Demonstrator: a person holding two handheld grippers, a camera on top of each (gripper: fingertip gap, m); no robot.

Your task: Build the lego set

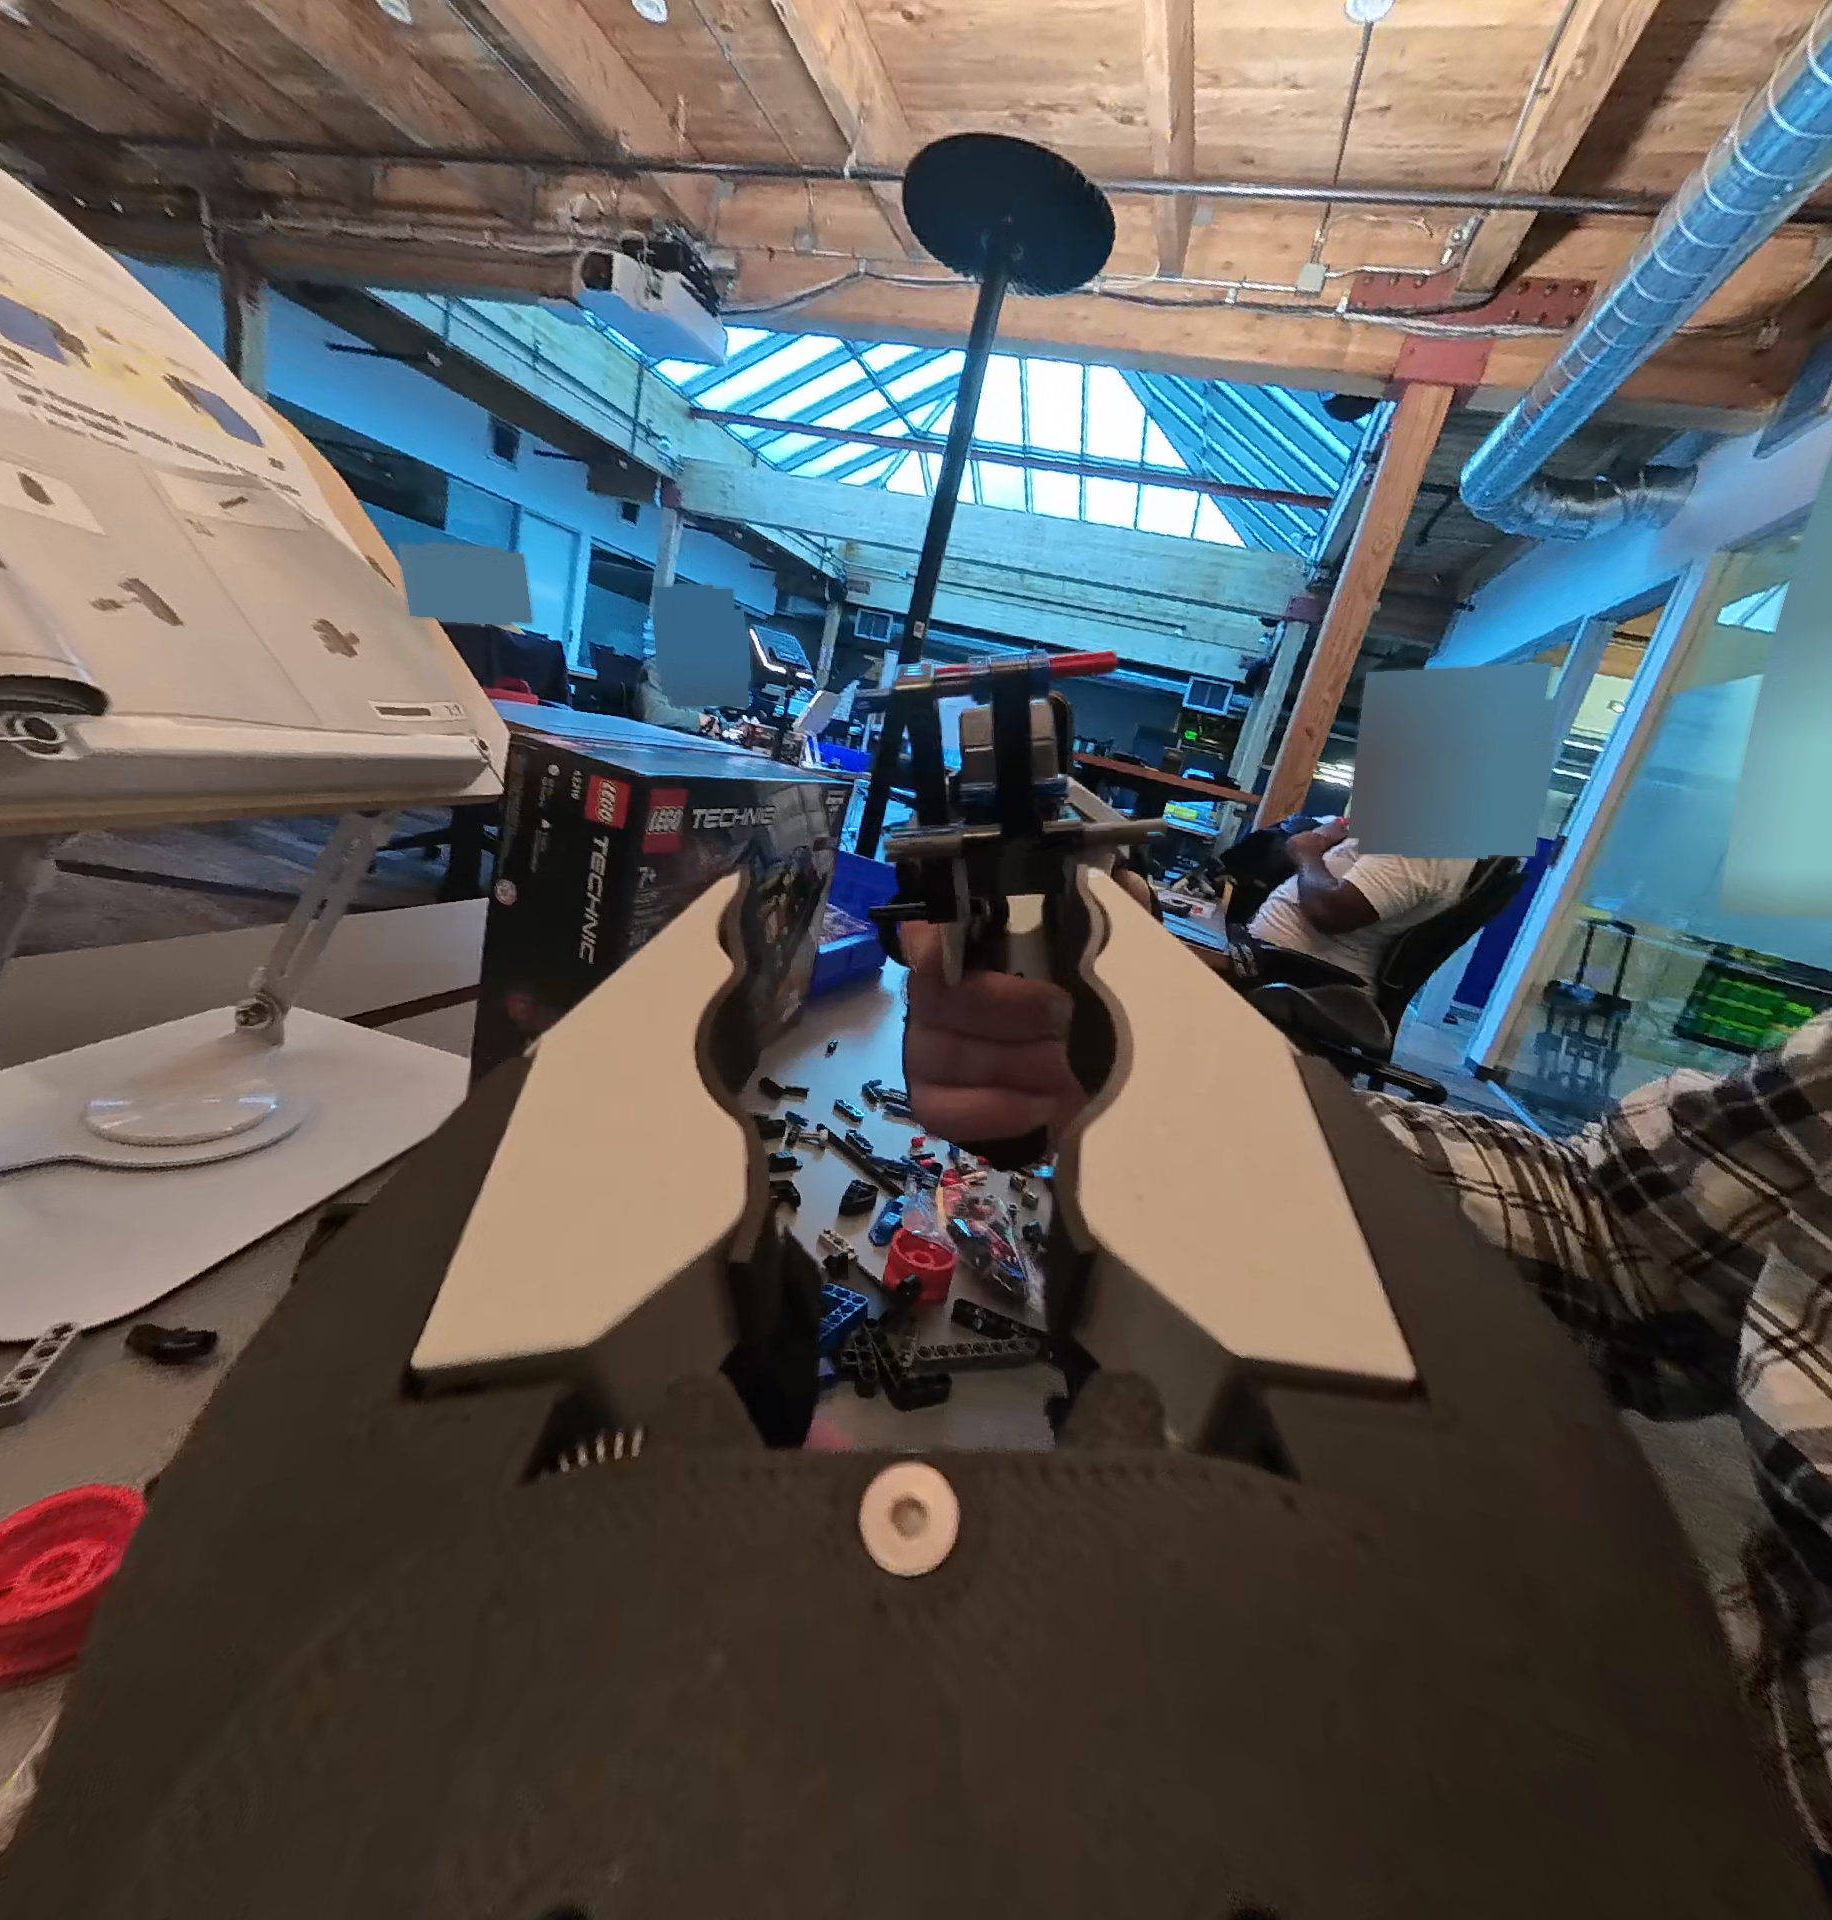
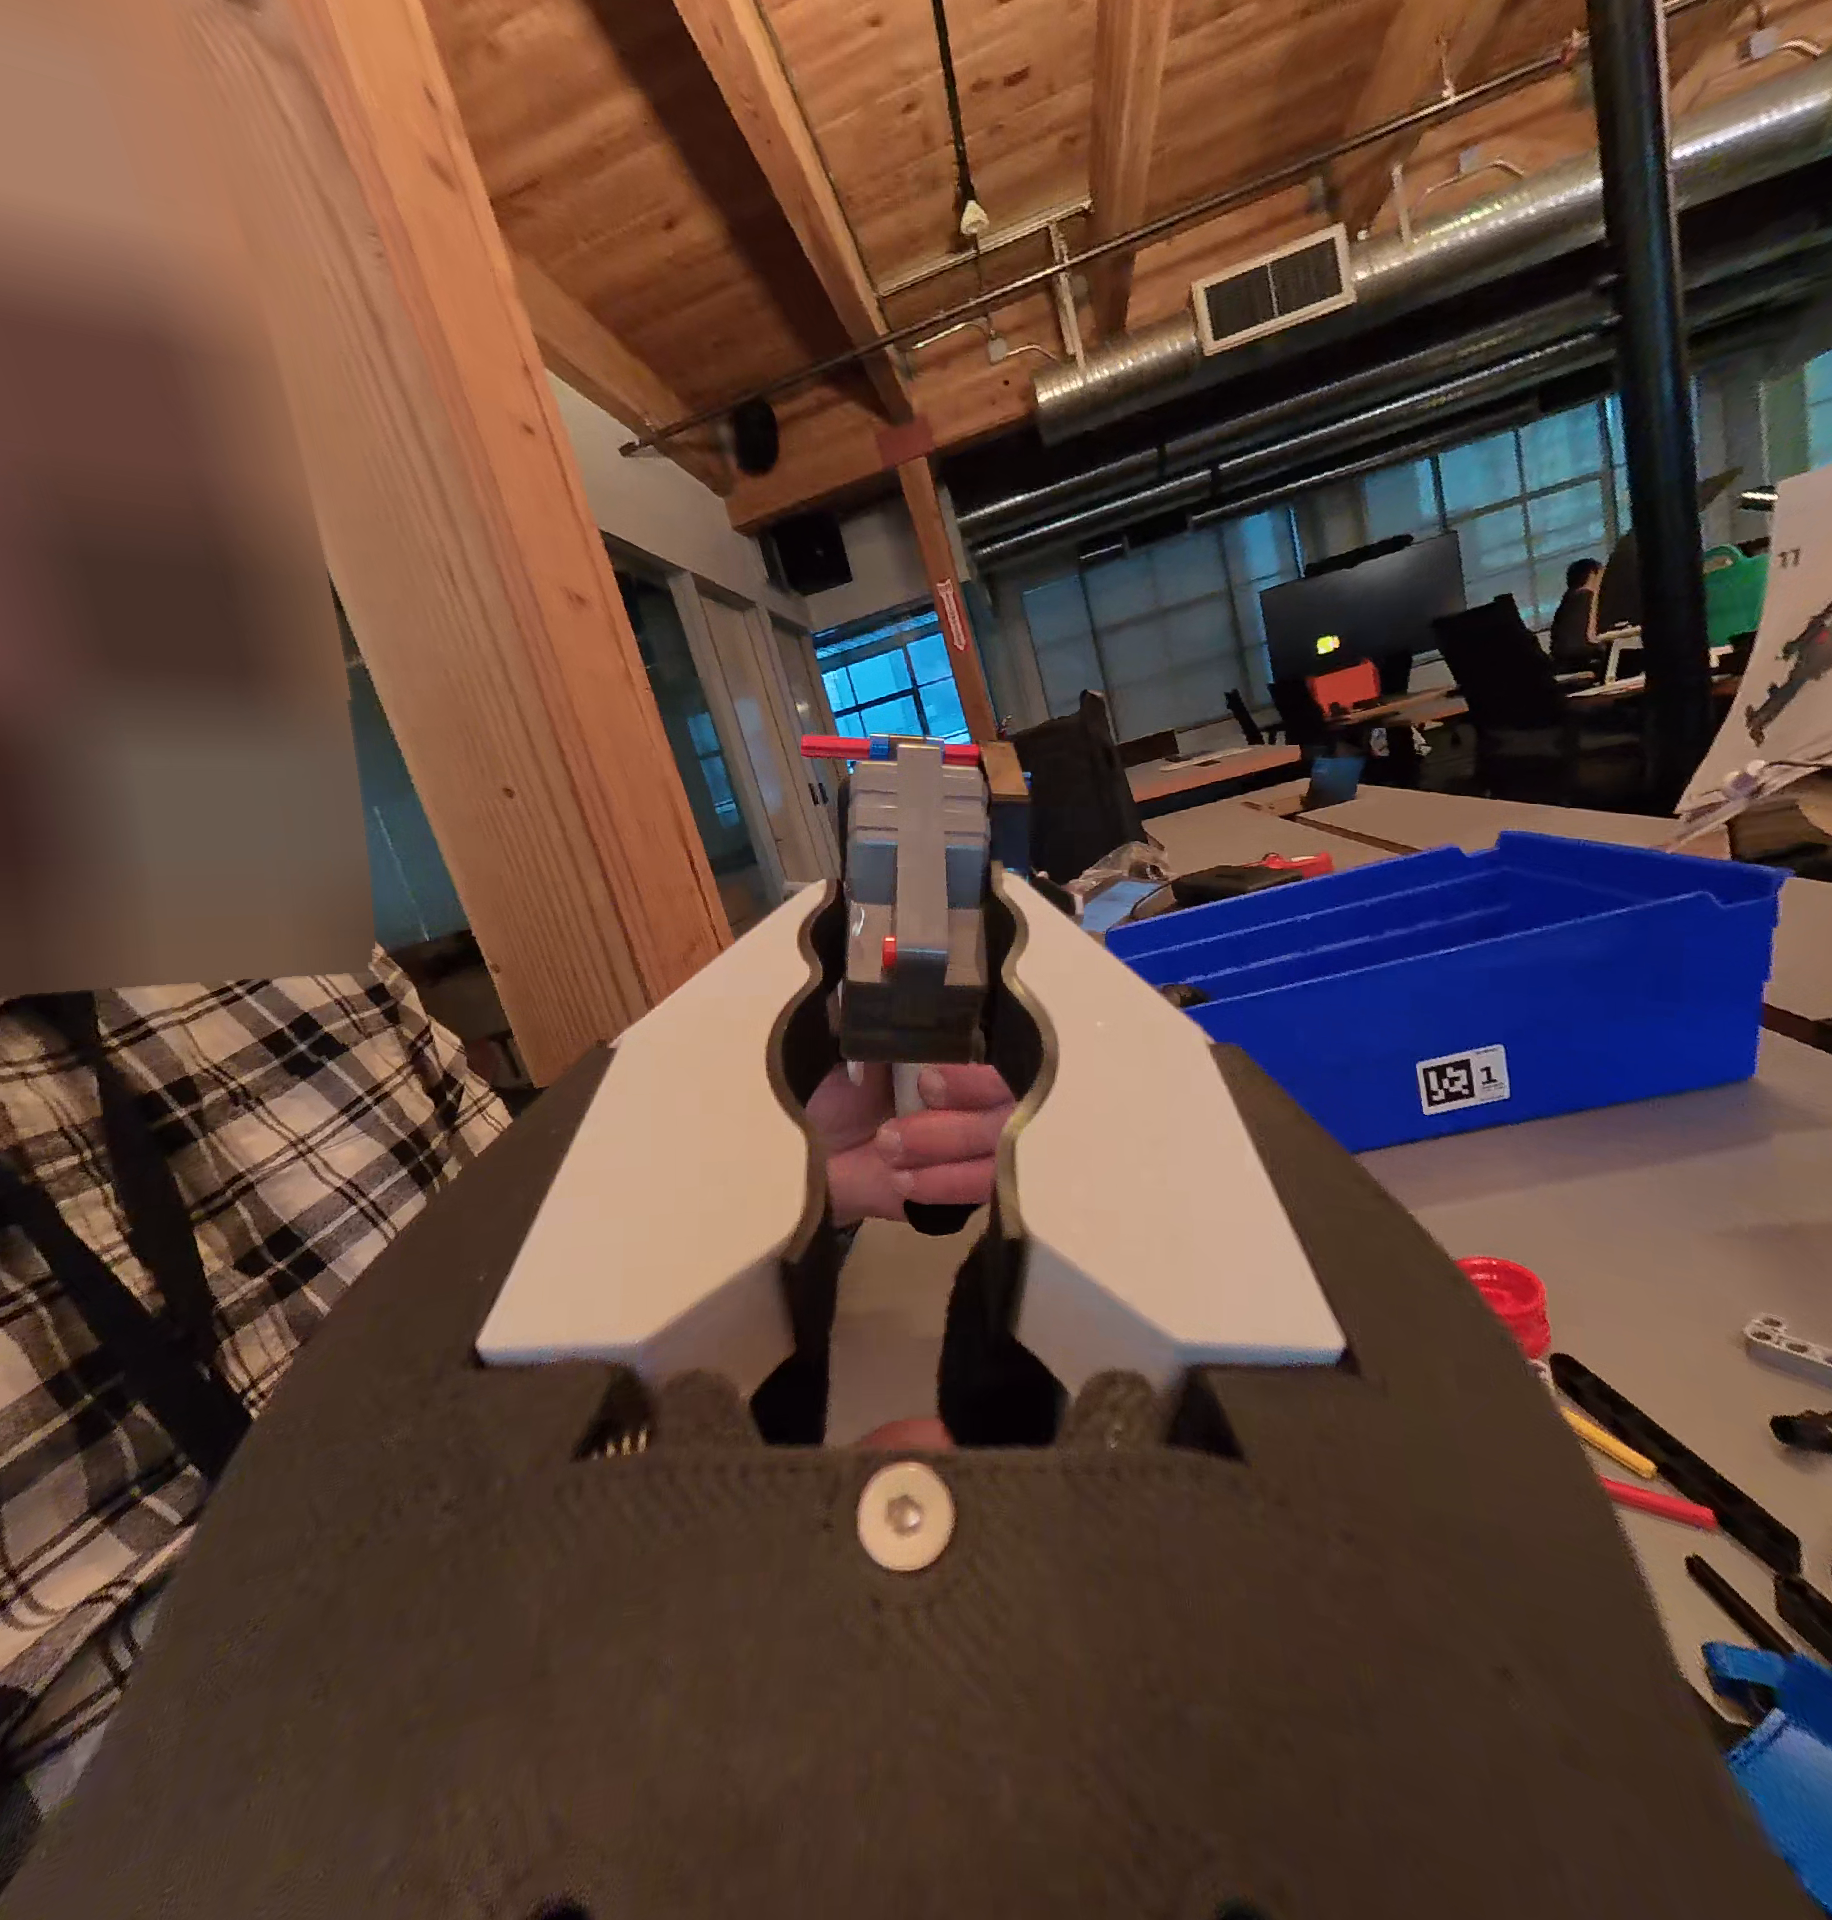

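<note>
Both grippers up off the desk [image 1: 995,1392]

Right hand-held gripper [image 2: 917,914] is clamped on the lego build [image 2: 917,883]; left hand-held gripper [image 1: 912,914] gapes wide, holding nothing, facing it.

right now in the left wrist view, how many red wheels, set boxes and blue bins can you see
red wheels: 2
set box: 1
blue bin: 1
total: 4

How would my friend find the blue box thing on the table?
Look at the grey table in the right wrist view. The blue bin sits on it, behind the scattered pieces. It is the only big open container, with a white sticker on its side.
</note>
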